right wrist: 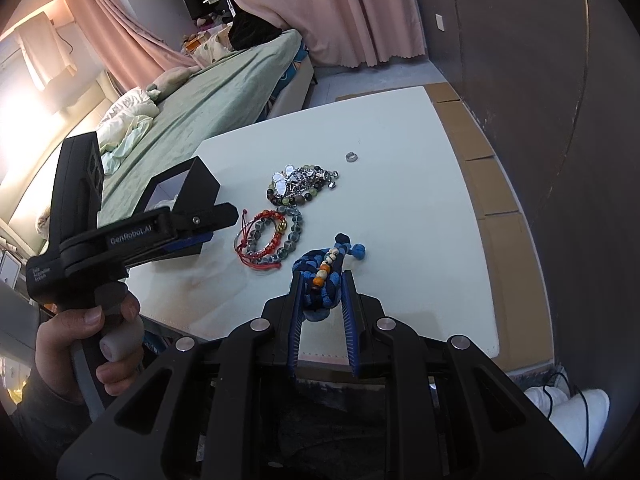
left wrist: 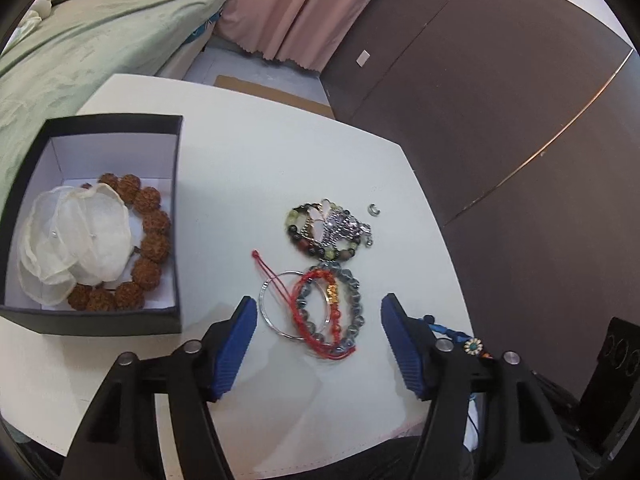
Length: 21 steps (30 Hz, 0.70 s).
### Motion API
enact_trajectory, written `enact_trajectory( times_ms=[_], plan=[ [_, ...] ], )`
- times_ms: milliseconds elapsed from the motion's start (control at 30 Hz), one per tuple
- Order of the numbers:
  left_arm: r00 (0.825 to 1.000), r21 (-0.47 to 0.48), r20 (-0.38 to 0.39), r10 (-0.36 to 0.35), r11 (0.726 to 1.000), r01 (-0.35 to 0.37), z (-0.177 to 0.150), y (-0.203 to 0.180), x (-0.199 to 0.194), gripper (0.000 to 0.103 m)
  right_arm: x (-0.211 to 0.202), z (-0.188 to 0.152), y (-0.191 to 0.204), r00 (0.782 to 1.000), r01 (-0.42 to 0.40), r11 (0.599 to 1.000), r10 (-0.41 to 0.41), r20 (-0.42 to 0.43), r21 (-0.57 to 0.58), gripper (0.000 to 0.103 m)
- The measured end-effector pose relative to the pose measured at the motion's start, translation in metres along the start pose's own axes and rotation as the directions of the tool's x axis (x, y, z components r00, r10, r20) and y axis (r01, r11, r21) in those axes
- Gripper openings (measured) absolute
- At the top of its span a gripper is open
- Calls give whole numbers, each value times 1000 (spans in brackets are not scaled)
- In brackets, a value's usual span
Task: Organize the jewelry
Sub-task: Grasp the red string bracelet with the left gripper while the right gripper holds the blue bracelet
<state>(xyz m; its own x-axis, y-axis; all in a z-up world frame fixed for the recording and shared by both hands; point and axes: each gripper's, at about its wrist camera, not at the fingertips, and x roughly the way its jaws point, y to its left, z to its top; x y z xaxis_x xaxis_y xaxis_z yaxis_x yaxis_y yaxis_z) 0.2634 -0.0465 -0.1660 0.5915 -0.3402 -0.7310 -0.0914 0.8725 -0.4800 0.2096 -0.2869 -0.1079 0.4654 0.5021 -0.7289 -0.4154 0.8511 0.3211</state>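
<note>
- Your left gripper stands spread, nothing pinched; the red cord bracelet and grey bead bracelet lie between its fingertips.
- The black box sits to its left.
- Your right gripper pinches the blue braided bracelet.

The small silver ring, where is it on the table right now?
The small silver ring lies alone on the white table, just beyond and right of the jewelry pile, on the far side from the black box.

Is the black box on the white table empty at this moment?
No. The black box already holds a brown bead bracelet and a white fabric flower.
</note>
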Motion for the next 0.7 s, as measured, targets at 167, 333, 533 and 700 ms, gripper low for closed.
enact_trajectory(
  times_ms=[167, 333, 533, 700],
  plan=[
    [997, -95, -61, -44, 995, 38, 3, 10, 16, 40, -2, -1, -4, 1000, 1, 1000, -1, 0, 8, 19],
    [994, -155, -92, -57, 987, 42, 3, 19, 23, 39, -3, 0, -7, 1000, 2, 1000, -2, 3, 19, 19],
    [993, -207, -99, -61, 978, 39, 3, 26, 31, 25, -1, -3, -8, 1000, -2, 1000, 2, -2, 23, 19],
    [993, -248, -70, -99, 966, 79, 1, 35, 23, 5, -3, -4, -9, 1000, 3, 1000, -3, 1, 25, 19]
  ],
)
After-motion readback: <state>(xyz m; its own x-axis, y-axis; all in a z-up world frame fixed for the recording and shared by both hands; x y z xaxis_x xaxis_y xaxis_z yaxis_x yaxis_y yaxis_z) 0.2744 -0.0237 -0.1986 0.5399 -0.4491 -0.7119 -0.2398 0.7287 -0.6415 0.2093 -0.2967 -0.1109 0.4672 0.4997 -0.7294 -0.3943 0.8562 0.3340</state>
